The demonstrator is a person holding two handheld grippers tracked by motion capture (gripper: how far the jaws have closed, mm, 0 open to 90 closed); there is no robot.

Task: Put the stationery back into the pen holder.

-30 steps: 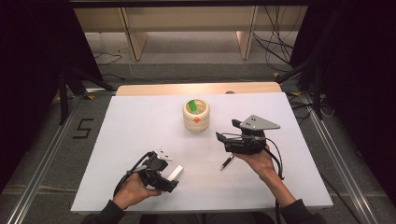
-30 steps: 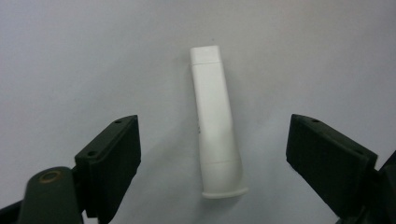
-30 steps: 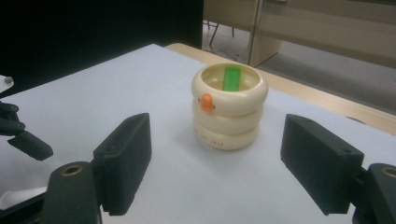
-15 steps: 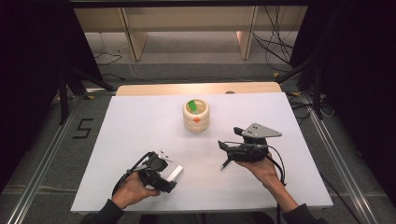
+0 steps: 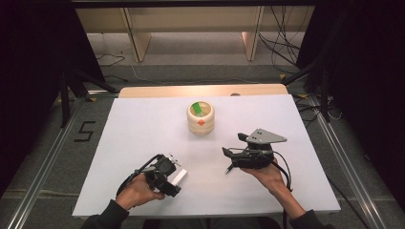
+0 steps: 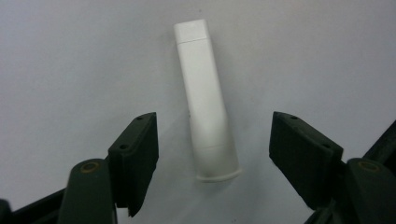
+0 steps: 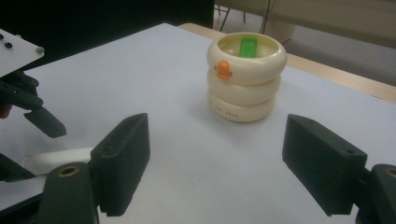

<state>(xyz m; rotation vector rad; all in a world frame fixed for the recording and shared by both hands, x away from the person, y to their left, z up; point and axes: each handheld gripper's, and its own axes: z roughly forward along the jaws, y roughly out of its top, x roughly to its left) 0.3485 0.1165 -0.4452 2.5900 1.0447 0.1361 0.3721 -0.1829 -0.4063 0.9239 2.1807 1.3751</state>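
A white tube (image 6: 208,107) with a flared end lies flat on the white table (image 5: 143,124) near the front left. My left gripper (image 6: 212,123) points down over it. Its jaws stand on either side of the tube without touching it and have just been closing. In the high view the tube (image 5: 180,177) lies at the tip of the left gripper (image 5: 173,177). My right gripper (image 5: 227,160) is open with nothing between its jaws and is held level, facing left. A cream ringed container (image 7: 246,77) with a green piece (image 7: 248,46) on top stands beyond the right gripper (image 7: 217,126).
The container (image 5: 200,118) stands at the table's middle, toward the back, with an orange knob (image 5: 202,122) on its side. A bare wooden strip (image 5: 200,90) runs along the back edge. Cables (image 5: 286,43) and stand legs lie on the floor behind.
The right hand has drifted a little toward the front edge with its gripper still open. The left hand has stayed over the white tube.
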